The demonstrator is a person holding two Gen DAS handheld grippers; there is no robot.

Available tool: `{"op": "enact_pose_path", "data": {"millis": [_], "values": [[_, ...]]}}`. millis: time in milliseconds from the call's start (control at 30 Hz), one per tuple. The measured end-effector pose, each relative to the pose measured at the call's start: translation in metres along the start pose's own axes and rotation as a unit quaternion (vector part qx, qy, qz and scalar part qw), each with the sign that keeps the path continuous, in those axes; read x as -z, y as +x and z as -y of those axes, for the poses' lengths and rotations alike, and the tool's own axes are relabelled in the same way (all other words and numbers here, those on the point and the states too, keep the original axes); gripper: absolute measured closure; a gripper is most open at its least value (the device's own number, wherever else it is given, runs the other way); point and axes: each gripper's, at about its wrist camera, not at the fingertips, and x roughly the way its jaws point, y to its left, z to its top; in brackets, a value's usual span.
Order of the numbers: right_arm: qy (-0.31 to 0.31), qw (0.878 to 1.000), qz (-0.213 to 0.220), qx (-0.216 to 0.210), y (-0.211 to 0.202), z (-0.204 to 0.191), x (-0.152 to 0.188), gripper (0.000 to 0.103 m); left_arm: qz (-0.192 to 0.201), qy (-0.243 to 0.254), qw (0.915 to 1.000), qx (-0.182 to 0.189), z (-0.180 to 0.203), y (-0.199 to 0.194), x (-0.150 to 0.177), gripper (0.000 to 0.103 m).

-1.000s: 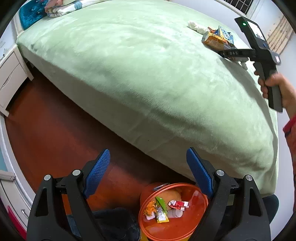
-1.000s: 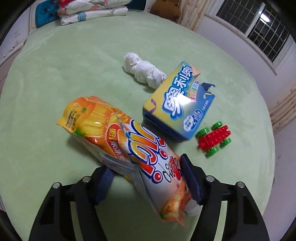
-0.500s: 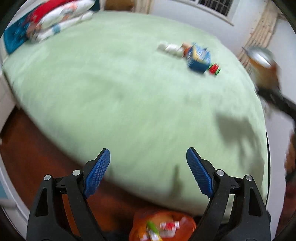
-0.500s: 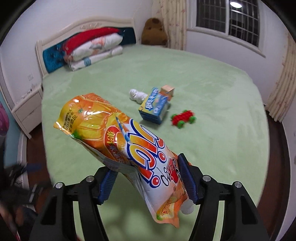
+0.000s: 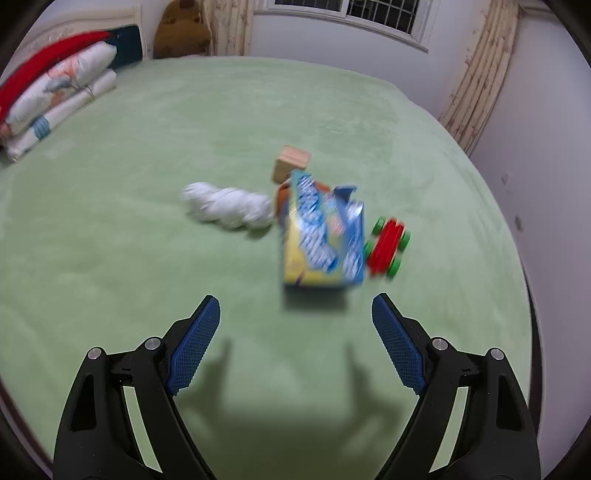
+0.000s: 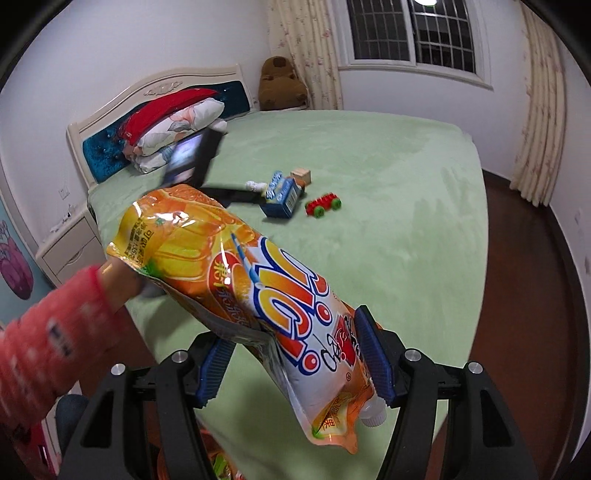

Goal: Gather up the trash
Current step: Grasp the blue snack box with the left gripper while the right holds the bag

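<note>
Pouch trouble is looming: the right gripper (image 6: 291, 365) is pinching the orange drink pouch (image 6: 240, 280) off-centre above the bed (image 6: 388, 221); it may slip. The left gripper (image 5: 295, 347) is hovering wide open, empty, near the blue carton (image 5: 321, 236).

From my remote seat I note a wide bed with a green cover (image 5: 184, 147). Pillows (image 5: 55, 92) sit stacked at its head, a red one on top, against a white headboard (image 6: 155, 88) with a blue padded panel. A brown stuffed bear (image 6: 280, 83) sits in the corner beside floral curtains (image 6: 541, 122). A barred window (image 6: 413, 31) is dark. A small wooden block (image 5: 291, 164) and a red toy car with green wheels (image 5: 386, 247) lie on the cover. A white nightstand (image 6: 70, 251) stands beside the bed. The floor (image 6: 528, 295) is dark wood.
</note>
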Motion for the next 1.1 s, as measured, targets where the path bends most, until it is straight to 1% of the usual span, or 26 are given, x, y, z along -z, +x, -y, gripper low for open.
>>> {"op": "enact_pose_path", "data": {"millis": [100,133,233,333,367,400,433,467,500,667,900,933,1000,1100], "values": [[0.005,1.000,-0.004,0.001,-0.005,0.002,0.009,0.040,0.009,0.009,0.9999,-0.007,0.008,0.012,-0.014,0.021],[0.008,1.000,-0.006,-0.001,-0.005,0.003,0.010,0.040,-0.002,0.009,1.0000,-0.004,0.011,0.020,-0.019,0.021],[0.012,1.000,-0.007,-0.002,-0.006,0.004,0.016,0.040,-0.019,0.008,0.9994,-0.028,0.016,0.038,-0.025,0.021],[0.017,1.000,-0.006,-0.003,-0.005,0.004,0.020,0.040,-0.040,0.010,0.9981,-0.044,0.018,0.056,-0.027,0.021],[0.018,1.000,-0.006,-0.001,-0.005,0.004,0.020,0.040,-0.052,0.008,0.9975,-0.048,0.017,0.061,-0.026,0.024],[0.019,1.000,-0.007,0.000,-0.005,0.005,0.020,0.040,-0.061,0.006,0.9968,-0.051,0.017,0.064,-0.025,0.042],[0.020,1.000,-0.007,0.001,-0.005,0.004,0.020,0.040,-0.076,0.001,0.9956,-0.055,0.015,0.068,-0.022,0.049],[0.023,1.000,-0.006,0.001,-0.006,0.004,0.020,0.040,-0.079,-0.003,0.9951,-0.059,0.013,0.069,-0.020,0.050],[0.023,1.000,-0.007,0.001,-0.005,0.005,0.020,0.040,-0.074,-0.003,0.9955,-0.058,0.013,0.066,-0.018,0.050],[0.022,1.000,-0.004,0.004,-0.008,0.000,0.021,0.040,-0.042,0.028,0.9972,-0.055,0.018,0.040,-0.010,0.050],[0.015,1.000,-0.002,0.002,-0.015,-0.007,0.024,0.040,-0.003,0.052,0.9980,-0.037,0.018,-0.032,0.010,0.050],[0.015,1.000,-0.003,0.002,-0.016,-0.009,0.025,0.040,0.004,0.059,0.9974,-0.040,0.019,-0.046,0.018,0.050],[0.011,1.000,-0.004,0.003,-0.018,-0.013,0.028,0.040,0.011,0.067,0.9971,-0.035,0.019,-0.067,0.032,0.050],[0.006,1.000,-0.006,0.001,-0.021,-0.018,0.031,0.040,0.013,0.081,0.9962,-0.032,0.015,-0.105,0.066,0.050]]}}
